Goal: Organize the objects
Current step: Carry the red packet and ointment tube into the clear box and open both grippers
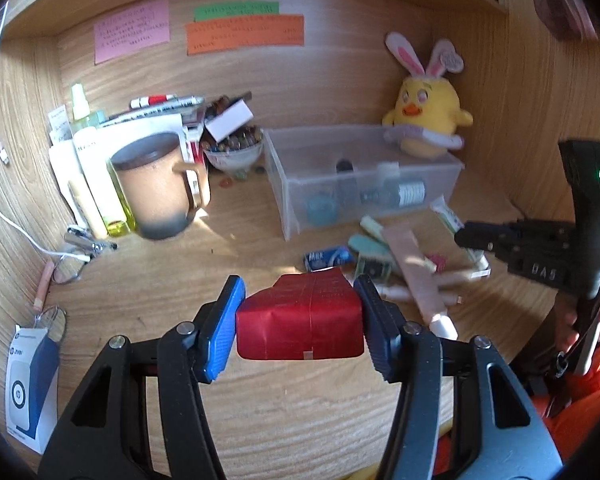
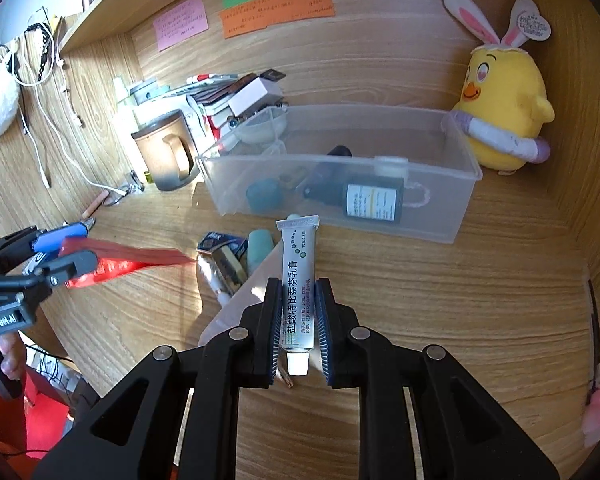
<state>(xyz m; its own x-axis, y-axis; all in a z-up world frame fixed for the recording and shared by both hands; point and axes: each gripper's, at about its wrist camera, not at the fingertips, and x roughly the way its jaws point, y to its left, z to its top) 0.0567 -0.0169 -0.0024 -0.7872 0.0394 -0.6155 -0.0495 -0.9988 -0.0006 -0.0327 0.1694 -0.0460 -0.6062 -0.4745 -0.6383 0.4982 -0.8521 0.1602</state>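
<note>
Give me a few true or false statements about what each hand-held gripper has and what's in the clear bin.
1. The left hand-held gripper grips a red packet. True.
2. The right hand-held gripper is empty. False: it clamps a white tube.
3. A dark bottle lies inside the clear bin. True.
4. The yellow chick plush sits inside the bin. False: it stands behind it.

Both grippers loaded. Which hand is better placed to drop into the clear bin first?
Probably right: its gripper holds the white tube pointing at the clear bin just ahead. The left gripper's red packet sits farther back.
</note>
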